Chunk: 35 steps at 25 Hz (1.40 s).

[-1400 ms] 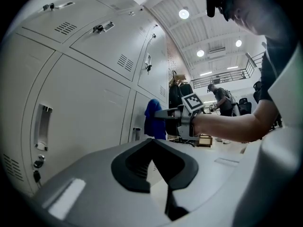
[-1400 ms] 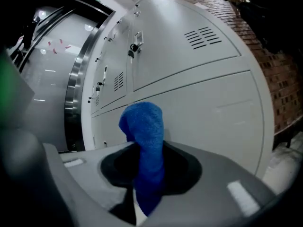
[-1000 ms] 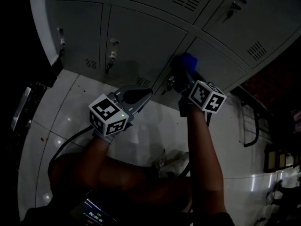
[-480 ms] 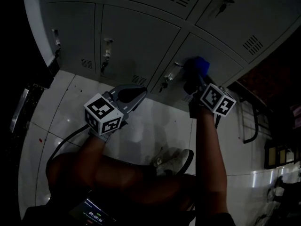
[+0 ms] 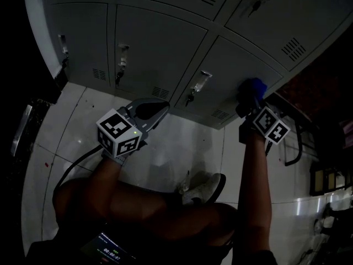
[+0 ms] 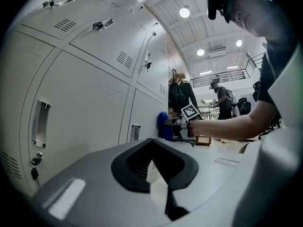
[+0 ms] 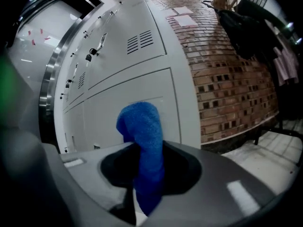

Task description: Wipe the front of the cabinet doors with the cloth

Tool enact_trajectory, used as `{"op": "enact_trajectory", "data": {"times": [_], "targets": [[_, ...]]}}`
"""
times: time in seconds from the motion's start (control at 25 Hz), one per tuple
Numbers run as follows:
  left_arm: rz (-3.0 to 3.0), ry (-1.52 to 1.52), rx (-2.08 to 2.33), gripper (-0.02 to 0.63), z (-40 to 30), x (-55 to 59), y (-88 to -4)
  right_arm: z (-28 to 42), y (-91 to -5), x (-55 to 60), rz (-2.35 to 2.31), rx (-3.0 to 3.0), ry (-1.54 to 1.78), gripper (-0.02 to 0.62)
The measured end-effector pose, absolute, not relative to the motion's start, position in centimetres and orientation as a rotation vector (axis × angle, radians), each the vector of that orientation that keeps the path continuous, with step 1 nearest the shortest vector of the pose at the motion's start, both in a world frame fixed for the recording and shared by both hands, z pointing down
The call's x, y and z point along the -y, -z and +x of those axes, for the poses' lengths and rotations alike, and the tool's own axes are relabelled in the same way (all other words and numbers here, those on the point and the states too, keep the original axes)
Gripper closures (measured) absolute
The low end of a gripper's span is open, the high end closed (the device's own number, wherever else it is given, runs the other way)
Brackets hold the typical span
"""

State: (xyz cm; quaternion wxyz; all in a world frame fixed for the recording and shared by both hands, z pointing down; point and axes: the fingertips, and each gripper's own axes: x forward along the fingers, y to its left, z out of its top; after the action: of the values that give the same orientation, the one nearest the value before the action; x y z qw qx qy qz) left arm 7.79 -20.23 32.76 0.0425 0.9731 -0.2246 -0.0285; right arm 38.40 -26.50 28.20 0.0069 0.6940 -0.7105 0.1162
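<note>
Presently, right tool (image 7: 147,176): clenched on the blue cloth (image 7: 141,126), which runs up between the jaws and folds over above them.
Cloth position: at the front of the bottom-row cabinet door (image 5: 242,57), near that door's right edge and low corner; the left gripper view shows it against the door face.
Right arm: stretched forward, the marker cube (image 5: 271,125) just behind the cloth in the head view.
Left tool (image 6: 158,167): clenched on nothing, the dark pads meeting along a thin seam; it is held off the cabinet, over the floor (image 5: 71,131).
In the way on the same door: a latch with a hanging key (image 5: 197,84) to the left of the cloth, and a vent grille (image 5: 291,49) higher on the door; both are apart from the cloth.
Neighbouring doors: each of the two to the left carries its own latch (image 5: 121,62) and a small low vent.
Beside the cabinet: a brick wall (image 7: 232,79) starts just right of the last door, with dark garments (image 7: 248,25) hanging on it.
Floor: pale glossy tiles; a cable (image 5: 77,162) trails from the left tool, and a shoe (image 5: 203,187) rests below the doors.
Background: people (image 6: 221,98) stand well beyond the cabinet row.
</note>
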Motion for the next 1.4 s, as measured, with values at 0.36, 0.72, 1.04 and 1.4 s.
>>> {"op": "enact_trajectory", "data": {"times": [0.36,0.72,1.04,1.4], "targets": [[2.979,0.084,0.682,0.603,7.9,20.2,-32.8,44.2,-29.5,24.4,2.304,2.089,-0.406,0.494],[2.981,0.095,0.687,0.603,7.8,20.2,-32.6,33.3,-28.7,24.9,2.093,2.381,-0.425,0.494],[2.976,0.118,0.686,0.603,7.8,20.2,-32.2,22.6,-34.3,27.5,1.828,2.433,-0.492,0.494],[2.969,0.144,0.693,0.603,7.6,20.5,-32.0,19.5,-36.3,30.6,1.745,2.422,-0.512,0.494]]}}
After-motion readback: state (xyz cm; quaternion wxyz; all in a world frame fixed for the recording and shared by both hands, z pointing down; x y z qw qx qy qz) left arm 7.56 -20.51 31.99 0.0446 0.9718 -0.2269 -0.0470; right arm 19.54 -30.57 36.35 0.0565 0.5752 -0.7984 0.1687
